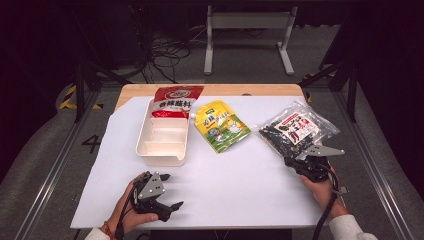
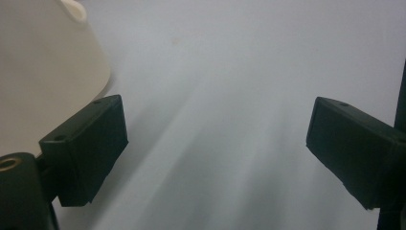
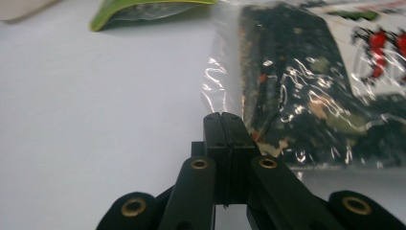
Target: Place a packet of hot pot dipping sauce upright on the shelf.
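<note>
Broadly, the white tabletop [image 1: 240, 185] takes up the middle of the high view, with a cream divided tray [image 1: 162, 150] at its upper left holding a red packet [image 1: 175, 100] at the far end. Beside it lies a yellow pouch [image 1: 221, 125]. The clear bag of dark seasoning [image 1: 295, 131] sits at the right; the right tool [image 3: 224, 125], jaws pressed together, pinches its near edge. The left tool [image 1: 170, 190], lower left, gapes wide with nothing between its jaws.
</note>
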{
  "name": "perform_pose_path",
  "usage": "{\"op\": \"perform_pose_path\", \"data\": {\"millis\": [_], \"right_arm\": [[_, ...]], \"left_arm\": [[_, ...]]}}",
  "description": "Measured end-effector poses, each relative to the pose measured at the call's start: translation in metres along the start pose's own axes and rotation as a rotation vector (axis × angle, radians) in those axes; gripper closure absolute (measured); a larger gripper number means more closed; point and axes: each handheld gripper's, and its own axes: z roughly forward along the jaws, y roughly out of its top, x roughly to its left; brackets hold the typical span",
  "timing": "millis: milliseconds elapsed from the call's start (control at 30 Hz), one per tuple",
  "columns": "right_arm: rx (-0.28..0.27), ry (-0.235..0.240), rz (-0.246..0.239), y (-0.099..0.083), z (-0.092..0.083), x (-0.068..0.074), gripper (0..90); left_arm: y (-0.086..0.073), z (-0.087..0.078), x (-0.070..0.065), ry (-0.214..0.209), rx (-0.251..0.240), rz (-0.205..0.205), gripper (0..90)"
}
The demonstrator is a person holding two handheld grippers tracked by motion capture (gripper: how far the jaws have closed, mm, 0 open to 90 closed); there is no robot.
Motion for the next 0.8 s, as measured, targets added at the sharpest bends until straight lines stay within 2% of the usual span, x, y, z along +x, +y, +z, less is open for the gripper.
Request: {"op": "perform_pose_path", "data": {"millis": [67,167,367,467,500,633,800], "right_arm": [[0.009,0.044,-0.019,-0.001,-0.002,0.007,90.0],[0.035,0.124,-0.071,-0.005,-0.004,0.027,90.0],[0.074,0.216,-0.192,-0.016,-0.015,0.067,90.0],[0.091,0.252,-0.234,-0.022,-0.022,0.079,90.0],[0.093,0.262,-0.251,-0.024,-0.025,0.082,90.0],[0.096,0.274,-0.264,-0.029,-0.033,0.086,90.0],[0.123,0.294,-0.260,-0.037,-0.043,0.081,90.0]], "left_arm": [[0.000,0.000,0.000,0.001,0.002,-0.002,7.6],[0.000,-0.002,-0.001,-0.001,-0.003,-0.001,7.6],[0.001,-0.002,-0.002,0.000,-0.004,0.004,7.6],[0.001,-0.003,-0.003,-0.004,-0.007,0.000,7.6],[0.001,-0.003,-0.003,-0.004,-0.007,0.000,7.6],[0.001,-0.002,-0.003,-0.004,-0.007,0.000,7.6],[0.001,-0.004,-0.002,-0.007,-0.013,0.000,7.6]]}}
